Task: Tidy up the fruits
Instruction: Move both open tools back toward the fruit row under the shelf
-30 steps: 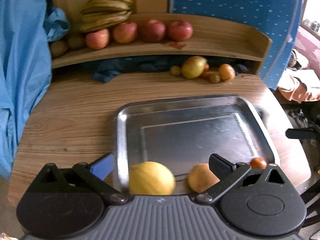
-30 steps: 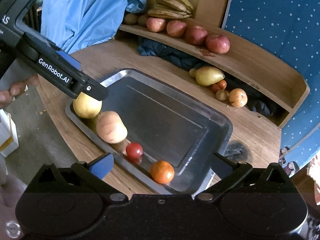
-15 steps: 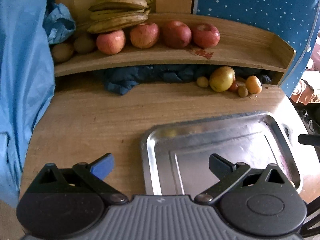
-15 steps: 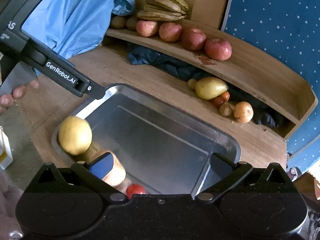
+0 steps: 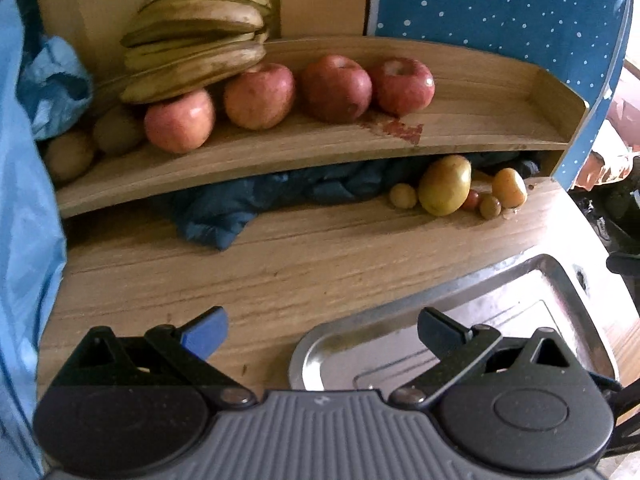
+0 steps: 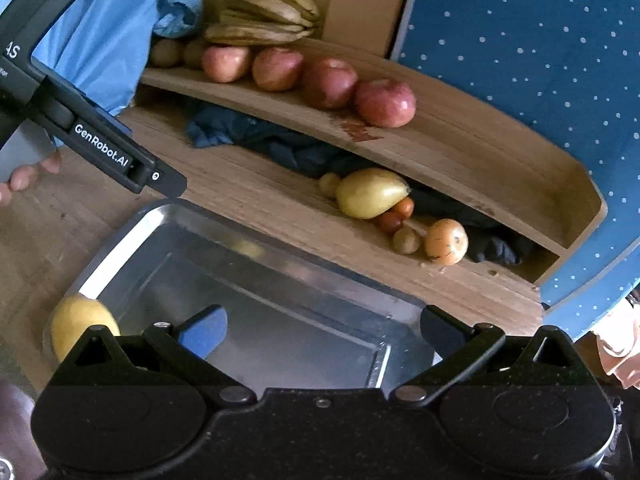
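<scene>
Left gripper (image 5: 322,330), right gripper (image 6: 323,330): fingers spread wide, empty. Rectangular steel tray (image 6: 280,280): round yellow fruit (image 6: 82,326) in near-left corner.

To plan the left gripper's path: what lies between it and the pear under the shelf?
Only bare wooden tabletop, as the left wrist view shows. The left gripper is open, the pear is further right, and the tray stays beside that line.

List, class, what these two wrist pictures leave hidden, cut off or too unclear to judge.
1. Near part of the metal tray: both views, hidden behind each hand-held gripper's own body.
2. Yellow fruit in the tray: right wrist view, partly covered by the right hand-held gripper.
3. Dark cloth under the shelf: how far back it goes is shadowed.
4. Small fruits beside the pear: too small to name.
</scene>
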`<state>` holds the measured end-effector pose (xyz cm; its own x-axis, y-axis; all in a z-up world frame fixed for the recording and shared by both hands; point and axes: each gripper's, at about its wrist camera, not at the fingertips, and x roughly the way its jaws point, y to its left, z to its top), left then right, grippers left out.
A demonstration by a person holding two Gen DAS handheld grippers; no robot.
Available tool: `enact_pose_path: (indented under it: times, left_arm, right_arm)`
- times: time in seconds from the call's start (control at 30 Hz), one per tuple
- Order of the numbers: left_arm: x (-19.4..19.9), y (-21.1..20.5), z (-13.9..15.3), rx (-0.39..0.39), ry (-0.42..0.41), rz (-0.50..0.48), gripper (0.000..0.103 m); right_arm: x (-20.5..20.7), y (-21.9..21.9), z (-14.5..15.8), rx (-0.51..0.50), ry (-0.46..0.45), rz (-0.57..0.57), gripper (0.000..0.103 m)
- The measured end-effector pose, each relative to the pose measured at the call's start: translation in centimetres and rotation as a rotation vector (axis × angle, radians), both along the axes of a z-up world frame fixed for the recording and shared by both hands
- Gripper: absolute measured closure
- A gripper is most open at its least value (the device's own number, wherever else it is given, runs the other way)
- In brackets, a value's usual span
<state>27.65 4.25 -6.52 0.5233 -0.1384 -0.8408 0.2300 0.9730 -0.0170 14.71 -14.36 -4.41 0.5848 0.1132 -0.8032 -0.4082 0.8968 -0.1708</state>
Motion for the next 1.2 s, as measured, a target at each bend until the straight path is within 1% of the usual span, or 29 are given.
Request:
enact_pose_path:
  times: [0.2,0.3,0.37,0.5,0.77,0.83,0.9,1.07,1.2]
  left_arm:
    - [1.3,-2.1,-0.2,-0.044,0.007,-0.021,0.000]
    - [1.9,-3.7,-0.5,-0.066,0.016,-0.029,0.000]
    - [2.4,-4.9,-0.6,-0.081,0.022,-0.030,0.000]
    - [3.1,-7.3,-1.1,-0.097,0.032,-0.019,0.000]
    - [4.9,-11.3,-2.1,-0.136,0.089,0.044,0.000]
    - [5.4,-12.0,-2.3,-0.144,0.100,0.062,0.000]
    - [5.8,-12.6,-2.5,-0.160,0.110,0.084,0.000]
    - [6.8,-13.9,-3.3,-0.204,0.150,0.150,0.000]
    - [7.6,-14.8,-3.9,-0.222,0.166,0.182,0.000]
  right_arm:
    - [0.8,-0.9,0.0,-0.041,-0.007,0.006,0.001]
    - [1.5,-1.8,0.0,-0.073,-0.026,0.015,0.001]
    - [2.1,-2.9,0.0,-0.095,-0.038,0.026,0.001]
    - [3.7,-5.2,-0.4,-0.100,-0.035,0.055,0.001]
    - [7.1,-9.5,-1.9,-0.120,-0.037,0.146,0.001]
    - [8.0,-10.2,-2.4,-0.120,-0.036,0.175,0.004]
    - [8.9,-10.6,-2.9,-0.118,-0.028,0.196,0.006]
    - [10.6,-11.1,-3.7,-0.096,-0.025,0.236,0.008]
    - [11.6,-11.0,-4.3,-0.080,-0.026,0.260,0.011]
